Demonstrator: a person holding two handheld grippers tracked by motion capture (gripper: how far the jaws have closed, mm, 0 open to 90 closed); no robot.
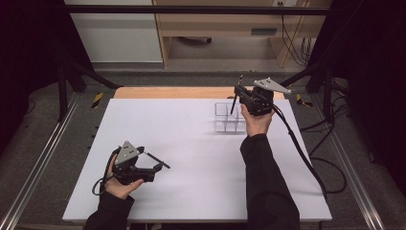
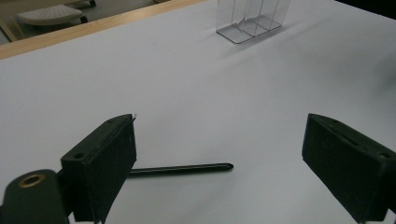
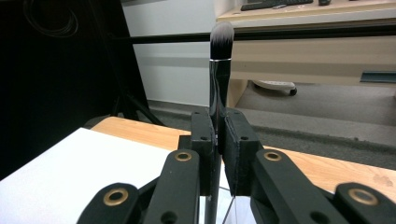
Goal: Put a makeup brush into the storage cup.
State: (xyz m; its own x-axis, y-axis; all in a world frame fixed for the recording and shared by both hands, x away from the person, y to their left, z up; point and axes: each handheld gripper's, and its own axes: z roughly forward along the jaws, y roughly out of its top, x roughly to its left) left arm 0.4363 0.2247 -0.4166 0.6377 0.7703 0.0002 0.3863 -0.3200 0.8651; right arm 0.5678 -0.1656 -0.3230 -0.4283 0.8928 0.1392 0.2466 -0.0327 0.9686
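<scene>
White sheeting covers the table (image 1: 191, 158), whose pale wooden edge shows at twelve o'clock in the high view, with dark curtains to both sides and a light desk beyond. Toward one o'clock on the sheet stands a clear plastic organiser with several upright compartments (image 1: 229, 117). Just above it the right gripper (image 1: 238, 94) has its jaws clenched on a slim black-handled makeup brush with a white-tipped bristle head (image 3: 219, 70); in the right gripper view the brush stands upright, bristles at twelve o'clock, handle running down between the pads toward the clear walls below. Near seven o'clock on the sheet the left gripper (image 1: 155, 167) rests low with its jaws released and wide apart, and a thin black stick, perhaps a second brush or a pencil (image 2: 180, 169), lies flat on the sheet between them, one end hidden behind a jaw and touched by neither pad as far as can be seen. By my reading the work in hand is lowering the brush into a compartment. The main risk is the handle's lower end, hidden from the gripper's own camera, catching on a thin divider or rim, which could tip or slide the light organiser across the smooth sheet. A tilted brush might also land in a neighbouring cell. Releasing too high could let it bounce and lean out.
</scene>
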